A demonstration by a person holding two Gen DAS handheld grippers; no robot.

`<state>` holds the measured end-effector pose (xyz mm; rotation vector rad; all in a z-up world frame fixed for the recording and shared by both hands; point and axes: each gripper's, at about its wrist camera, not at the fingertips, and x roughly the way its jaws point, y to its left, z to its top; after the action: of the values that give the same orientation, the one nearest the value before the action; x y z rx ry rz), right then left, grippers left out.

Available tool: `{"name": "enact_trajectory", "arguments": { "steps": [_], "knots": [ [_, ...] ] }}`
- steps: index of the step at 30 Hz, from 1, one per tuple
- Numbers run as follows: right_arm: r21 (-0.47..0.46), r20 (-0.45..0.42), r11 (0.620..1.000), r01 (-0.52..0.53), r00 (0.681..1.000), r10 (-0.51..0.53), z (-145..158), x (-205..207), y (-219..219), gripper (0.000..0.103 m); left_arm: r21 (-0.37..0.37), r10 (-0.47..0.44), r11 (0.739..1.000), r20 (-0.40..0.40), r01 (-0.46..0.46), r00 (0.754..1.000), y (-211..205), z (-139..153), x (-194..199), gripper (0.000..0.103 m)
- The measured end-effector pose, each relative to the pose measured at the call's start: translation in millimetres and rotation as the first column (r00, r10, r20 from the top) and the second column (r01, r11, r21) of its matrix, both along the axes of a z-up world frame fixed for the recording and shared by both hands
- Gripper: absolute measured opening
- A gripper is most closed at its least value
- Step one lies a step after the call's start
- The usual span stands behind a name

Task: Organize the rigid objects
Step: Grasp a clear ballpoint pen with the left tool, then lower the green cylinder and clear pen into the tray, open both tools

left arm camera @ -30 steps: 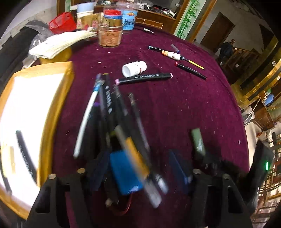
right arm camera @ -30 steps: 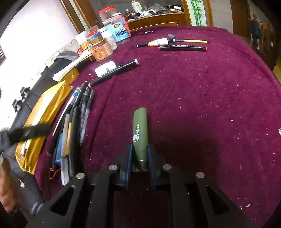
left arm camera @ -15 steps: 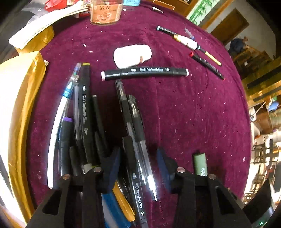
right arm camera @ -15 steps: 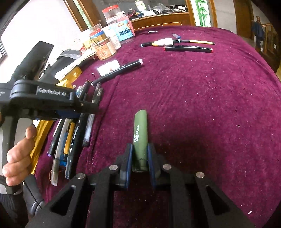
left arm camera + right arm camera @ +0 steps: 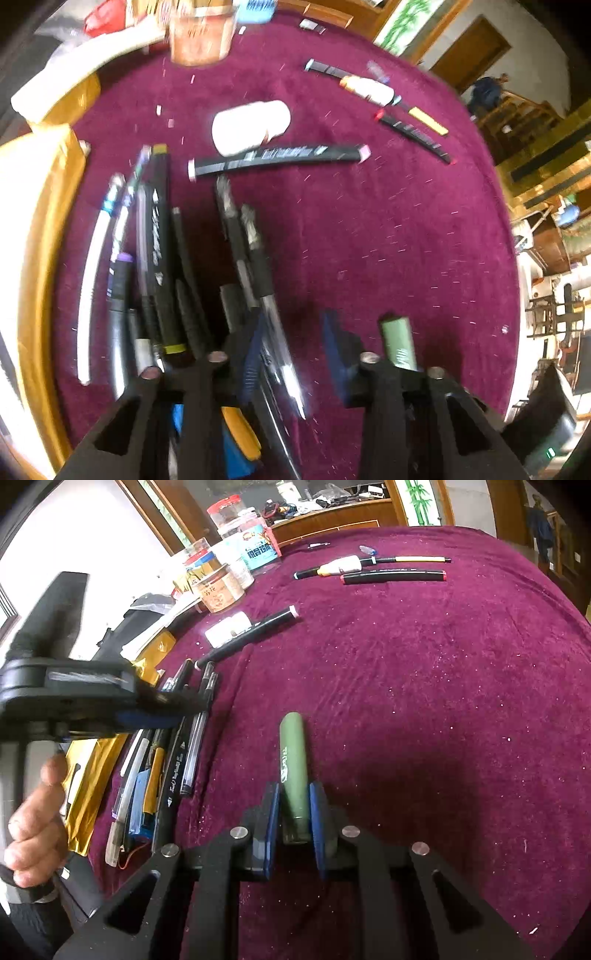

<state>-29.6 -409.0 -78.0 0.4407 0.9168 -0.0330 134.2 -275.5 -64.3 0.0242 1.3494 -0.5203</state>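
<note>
"Starting from the left edge, what lies there?"

"A gold packet [image 5: 48, 206] at the rim of the desk [image 5: 388, 240], which wears a dark purple cloth. Just beside it sits a pile of pens [image 5: 159, 258], lying roughly parallel and touching one another."

"And the left tool [image 5: 293, 325]?"

"It points steeply down over the right side of that pile, with a hand [image 5: 33, 819] wrapped around its grip. Its jaws have just been closing. A clear pen [image 5: 273, 317] and a dark one beside it lie between them, against the left pad. The right pad stands apart from them, so nothing is gripped yet and the tool is unclenched."

"What lies beyond the pile?"

"A black marker [image 5: 277, 157] lies crosswise past the pen tips, with a white bottle [image 5: 251, 125] on its side touching it from behind. Jars [image 5: 221, 590] cluster at the far edge."

"Moving right, where is the green marker [image 5: 291, 753]?"

"It is in the right tool [image 5: 294, 788], just beside the left one. The blue pads are clenched on both sides of its near end, and the barrel sticks out forward, low over the cloth. I cannot tell whether its far end touches the desk."

"And farther right?"

"Well apart, near the far rim, a red-capped black marker [image 5: 393, 576] lies alongside a white-bodied pen [image 5: 340, 566]."
</note>
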Motion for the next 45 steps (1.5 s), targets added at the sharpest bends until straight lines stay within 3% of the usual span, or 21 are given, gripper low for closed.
{"name": "enact_trajectory", "arguments": {
  "steps": [1, 5, 7, 9, 12, 17, 18, 19, 20, 23, 25, 28, 32, 34, 37, 40, 45],
  "knots": [
    [-0.002, -0.001, 1.0, 0.0, 1.0, 0.0, 0, 0, 1, 0.016, 0.0, 0.012, 1.0, 0.04, -0.012, 0.999, 1, 2, 0, 0.029],
    [-0.007, -0.001, 1.0, 0.001, 1.0, -0.001, 0, 0, 1, 0.015, -0.042, 0.016, 0.999, -0.015, -0.017, 1.0, 6, 1, 2, 0.027],
    [-0.013, -0.002, 1.0, -0.001, 1.0, 0.001, 0, 1, 1, 0.015, -0.062, 0.022, 0.998, -0.003, -0.022, 1.0, 5, 6, -2, 0.027],
    [-0.019, -0.002, 1.0, -0.002, 1.0, 0.002, 0, 1, 1, 0.015, -0.037, 0.006, 0.999, 0.027, -0.005, 1.0, 0, 10, -5, 0.027],
    [-0.017, -0.002, 1.0, -0.001, 1.0, 0.001, 0, 1, 1, 0.015, 0.014, 0.014, 1.0, 0.0, -0.014, 1.0, -8, 0, -1, 0.027],
    [-0.02, -0.002, 1.0, -0.002, 1.0, 0.002, 0, 1, 1, 0.015, 0.018, 0.02, 1.0, -0.019, -0.019, 1.0, -10, -10, 4, 0.026],
    [-0.023, -0.002, 1.0, -0.003, 1.0, 0.003, 0, 1, 1, 0.015, 0.021, 0.026, 0.999, -0.017, -0.025, 1.0, -10, -10, 4, 0.024],
    [-0.026, -0.002, 1.0, -0.003, 1.0, 0.003, 0, 1, 1, 0.015, 0.033, 0.036, 0.999, -0.008, -0.036, 0.999, -11, -10, 4, 0.013],
    [-0.03, -0.003, 1.0, -0.003, 1.0, 0.003, 0, 2, 2, 0.015, 0.039, 0.031, 0.999, 0.006, -0.031, 1.0, -12, -11, 1, 0.009],
    [-0.04, -0.004, 0.999, -0.009, 1.0, 0.009, 1, 2, 3, 0.015, 0.031, 0.014, 0.999, 0.037, -0.016, 0.999, -12, -8, -11, 0.007],
    [-0.04, -0.003, 0.999, -0.014, 1.0, 0.014, 1, 2, 3, 0.014, -0.017, 0.016, 1.0, 0.007, -0.016, 1.0, -4, -6, -20, 0.007],
    [-0.044, 0.028, 0.999, -0.025, 0.999, 0.026, 5, -1, 6, 0.014, -0.128, -0.002, 0.992, -0.032, -0.002, 0.999, 19, 7, -38, 0.007],
    [-0.086, 0.078, 0.996, -0.021, 0.997, 0.027, 16, -12, 17, 0.014, -0.216, 0.008, 0.976, -0.043, -0.017, 0.999, 69, 32, -66, 0.007],
    [-0.006, 0.123, 0.999, -0.052, 0.991, 0.052, 26, -18, 28, 0.014, -0.248, 0.043, 0.968, -0.025, -0.048, 0.999, 100, 46, -75, 0.007],
    [0.074, 0.18, 0.988, -0.137, 0.976, 0.122, 43, -19, 56, 0.014, -0.272, 0.13, 0.955, 0.017, -0.12, 0.991, 151, 69, -83, 0.007],
    [0.125, 0.234, 0.952, -0.28, 0.941, 0.246, 63, -7, 103, 0.014, -0.283, 0.228, 0.938, 0.067, -0.201, 0.971, 205, 87, -83, 0.007],
    [0.127, 0.24, 0.899, -0.42, 0.892, 0.383, 75, 29, 174, 0.014, -0.215, 0.33, 0.929, 0.105, -0.302, 0.938, 256, 78, -67, 0.007]
  ]
}}
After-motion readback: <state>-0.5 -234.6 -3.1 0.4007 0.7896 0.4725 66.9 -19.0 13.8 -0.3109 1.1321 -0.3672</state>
